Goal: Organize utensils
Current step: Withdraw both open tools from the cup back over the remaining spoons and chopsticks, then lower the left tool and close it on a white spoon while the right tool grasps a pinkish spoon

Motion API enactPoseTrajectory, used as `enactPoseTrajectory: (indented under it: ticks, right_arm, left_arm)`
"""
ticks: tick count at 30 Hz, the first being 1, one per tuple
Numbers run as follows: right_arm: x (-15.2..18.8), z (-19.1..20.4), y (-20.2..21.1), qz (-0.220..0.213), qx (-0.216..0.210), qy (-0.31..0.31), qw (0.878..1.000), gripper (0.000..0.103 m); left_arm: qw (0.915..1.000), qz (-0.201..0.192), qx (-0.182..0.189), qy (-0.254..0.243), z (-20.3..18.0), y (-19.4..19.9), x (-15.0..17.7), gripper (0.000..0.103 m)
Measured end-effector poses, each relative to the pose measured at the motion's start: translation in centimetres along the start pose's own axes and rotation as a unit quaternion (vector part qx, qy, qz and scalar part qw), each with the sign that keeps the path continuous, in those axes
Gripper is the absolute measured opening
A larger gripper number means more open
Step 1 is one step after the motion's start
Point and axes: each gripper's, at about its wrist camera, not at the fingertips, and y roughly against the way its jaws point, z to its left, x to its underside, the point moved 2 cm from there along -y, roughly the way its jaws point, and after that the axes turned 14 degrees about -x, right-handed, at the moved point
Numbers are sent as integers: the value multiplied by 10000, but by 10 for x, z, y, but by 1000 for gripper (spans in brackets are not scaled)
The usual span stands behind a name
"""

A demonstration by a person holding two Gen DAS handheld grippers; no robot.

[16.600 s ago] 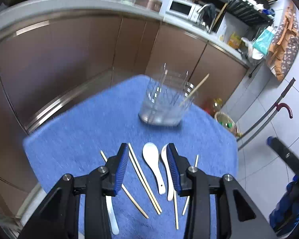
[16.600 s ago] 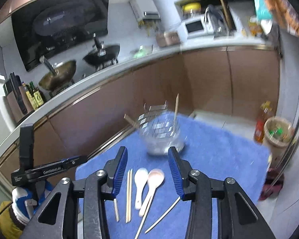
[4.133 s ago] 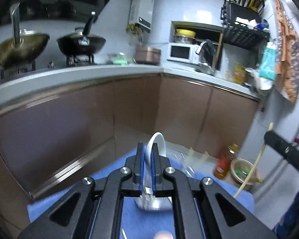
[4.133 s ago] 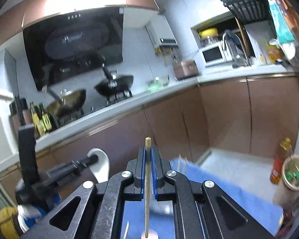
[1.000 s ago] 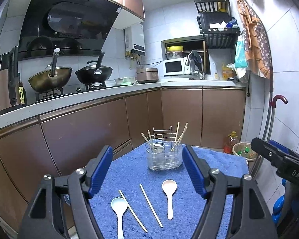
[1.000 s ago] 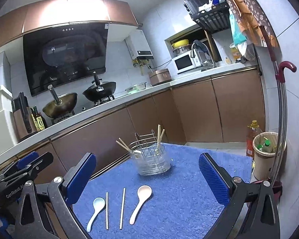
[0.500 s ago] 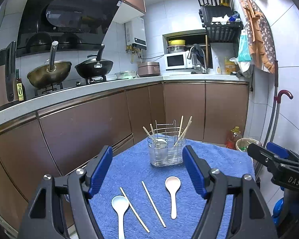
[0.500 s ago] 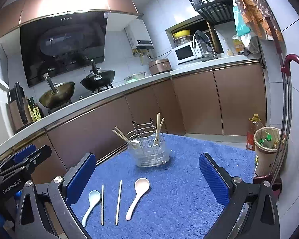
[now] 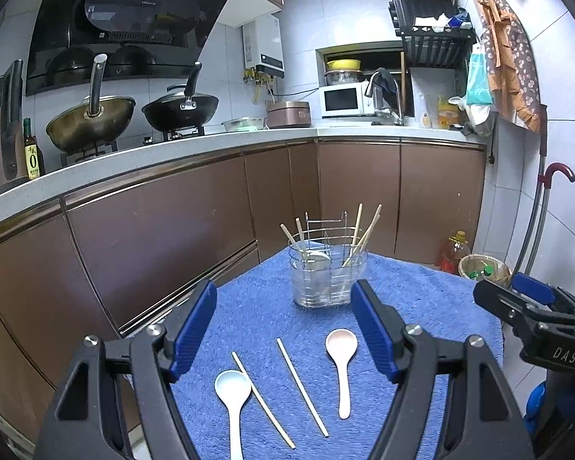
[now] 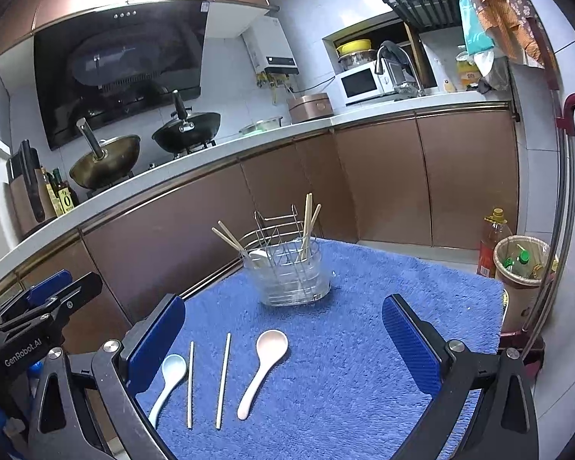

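Observation:
A clear utensil holder [image 9: 327, 276] [image 10: 289, 274] with a wire insert stands at the far side of the blue towel [image 9: 421, 306] [image 10: 364, 345]; several chopsticks and a white spoon stick out of it. On the towel near me lie a white spoon [image 9: 232, 395] [image 10: 168, 383], a pinkish spoon [image 9: 341, 360] [image 10: 262, 364] and two loose chopsticks [image 9: 301, 379] [image 10: 223, 377]. My left gripper [image 9: 283, 329] is open above them, holding nothing. The right gripper [image 10: 283, 349] is wide open and holds nothing. Each gripper shows at the edge of the other's view.
Brown kitchen cabinets [image 9: 172, 230] and a counter with woks [image 9: 92, 122] curve behind the table. A bin [image 10: 523, 264], an oil bottle [image 10: 492, 237] and a cane [image 10: 563, 191] stand on the floor to the right.
Both grippers, shut on a spoon and a chopstick some seconds back, are open and empty. Over the last second both views have drifted slightly closer to the holder and lower.

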Motion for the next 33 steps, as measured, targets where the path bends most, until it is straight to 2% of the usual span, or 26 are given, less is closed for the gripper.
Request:
enactPoseTrajectory:
  ticks: [24,27,33]
  right_arm:
    - [18,-23,-58,748,4,-55,9972,103]
    - [20,-27,-64,832,21,-71,9965,103]
    - [26,-40,-70,941,53,-171,9954,103]
  left_arm:
    - [9961,842,-168,193,29,-80,33,71]
    - [9941,1035,-185,270,42,-96,39,71]
    - [9852,1448,-523,751,101,-130,53,71]
